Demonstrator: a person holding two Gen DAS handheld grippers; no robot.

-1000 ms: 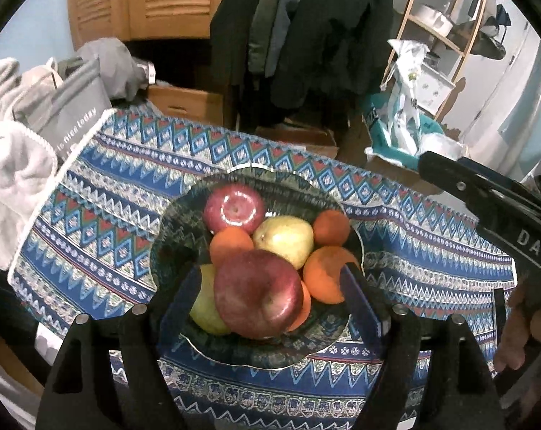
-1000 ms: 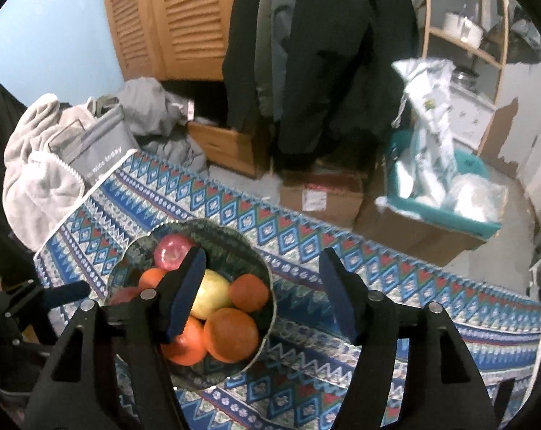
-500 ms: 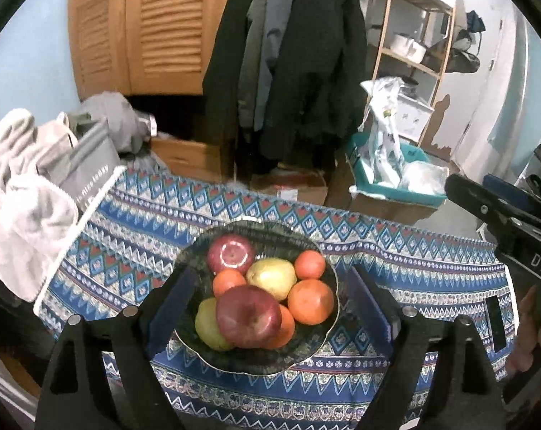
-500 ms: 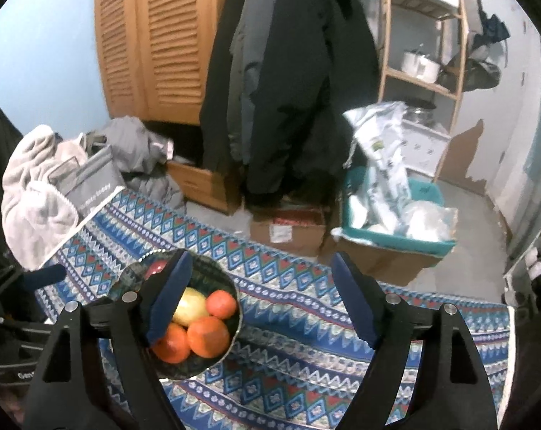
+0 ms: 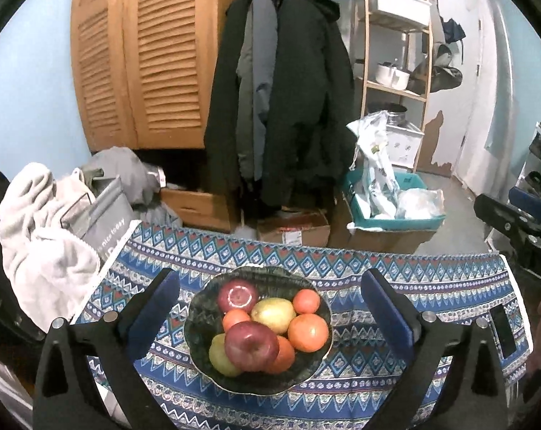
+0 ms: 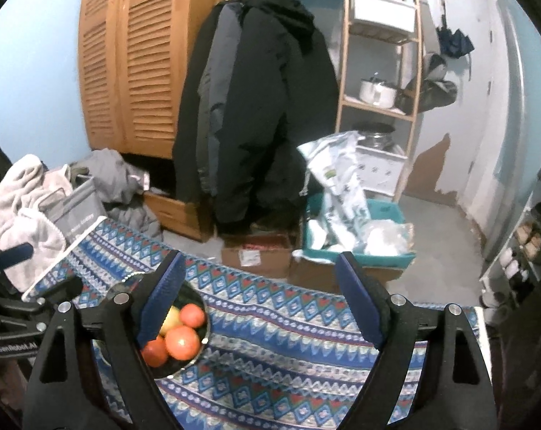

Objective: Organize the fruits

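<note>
Both the left claw (image 5: 270, 308) and right claw (image 6: 259, 297), just opened wide and empty, should cup the smooth, bruisable front apple (image 5: 252, 345) around its widest middle

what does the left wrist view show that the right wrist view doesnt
Only the left wrist view shows the whole bowl, with both red apples and the right tongs at its edge. Only the right wrist view shows the left tongs and shoe shelves. Both show oranges, the patterned cloth, hanging coats, and open, empty tongs.
</note>
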